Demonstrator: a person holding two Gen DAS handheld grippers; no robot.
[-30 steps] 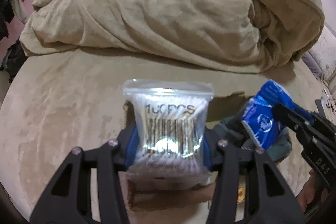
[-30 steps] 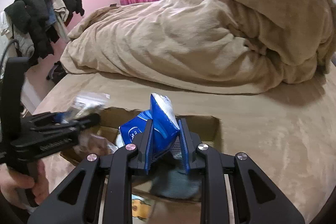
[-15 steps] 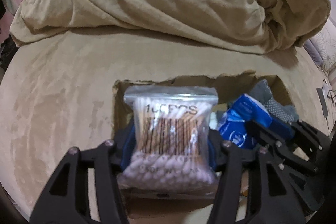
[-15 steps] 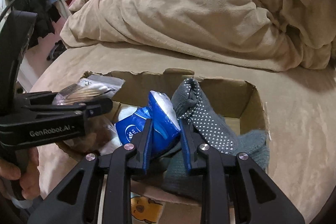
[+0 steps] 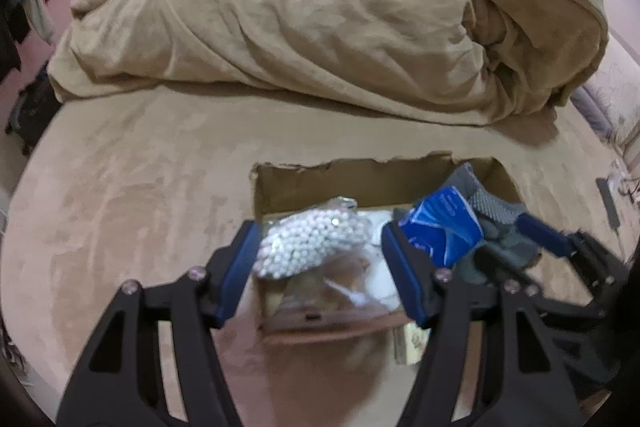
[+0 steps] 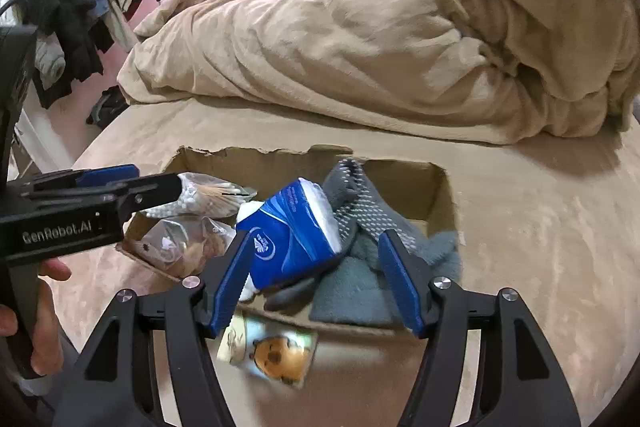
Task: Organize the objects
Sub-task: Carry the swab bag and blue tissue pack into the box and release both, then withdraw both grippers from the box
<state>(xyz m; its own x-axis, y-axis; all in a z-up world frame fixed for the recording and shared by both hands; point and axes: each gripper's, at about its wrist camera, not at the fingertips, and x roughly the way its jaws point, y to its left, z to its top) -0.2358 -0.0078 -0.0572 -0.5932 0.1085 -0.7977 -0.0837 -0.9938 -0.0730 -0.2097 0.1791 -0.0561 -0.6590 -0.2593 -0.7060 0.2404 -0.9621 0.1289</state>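
Observation:
An open cardboard box (image 5: 360, 171) (image 6: 436, 195) sits on the bed. My left gripper (image 5: 320, 267) is open over the box; the clear bag of cotton swabs (image 5: 308, 243) (image 6: 208, 197) lies loose between its jaws, tipped into the box. My right gripper (image 6: 316, 275) is open too; the blue tissue pack (image 6: 292, 231) (image 5: 444, 227) rests in the box, leaning against the left finger. Grey dotted socks (image 6: 360, 211) (image 5: 492, 203) lie in the box's right part. The left gripper shows at the left in the right wrist view (image 6: 132, 183).
A rumpled tan blanket (image 5: 340, 27) is heaped at the back of the bed. A clear bag with brownish contents (image 6: 184, 243) lies in the box. A card with a cartoon dog (image 6: 276, 351) lies by the box's near wall. Dark clothes (image 6: 80, 7) hang at the left.
Both grippers have opened. The cotton swab bag has dropped forward out of the left jaws, and the tissue pack has been let go into the box.

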